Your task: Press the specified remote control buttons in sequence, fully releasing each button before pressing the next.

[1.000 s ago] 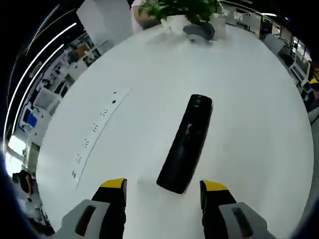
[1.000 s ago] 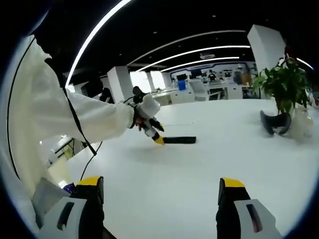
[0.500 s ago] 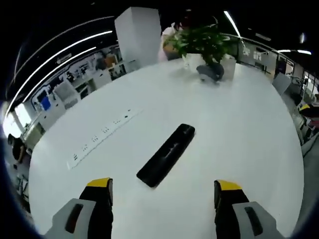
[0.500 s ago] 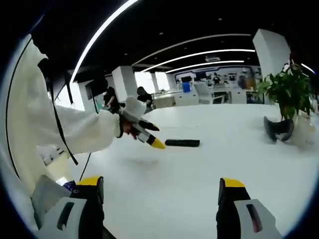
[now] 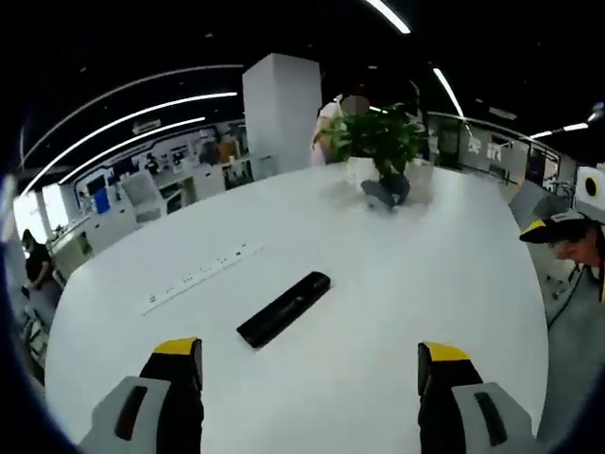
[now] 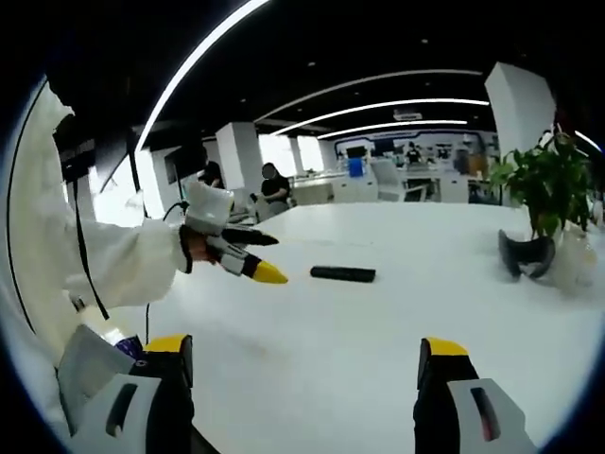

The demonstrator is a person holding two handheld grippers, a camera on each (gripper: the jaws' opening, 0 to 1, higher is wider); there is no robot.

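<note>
remote ahead of left tool

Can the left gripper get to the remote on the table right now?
Probably yes. The remote lies in the open on the white table, ahead of the open left gripper, nothing between them.

A smooth, white, faintly glossy tabletop is seen, with soft reflections toward its far edge. The remote control appears as matt black plastic. Yellow tips are carried on the dark plastic left gripper. A white cloth sleeve looks creased.
</note>
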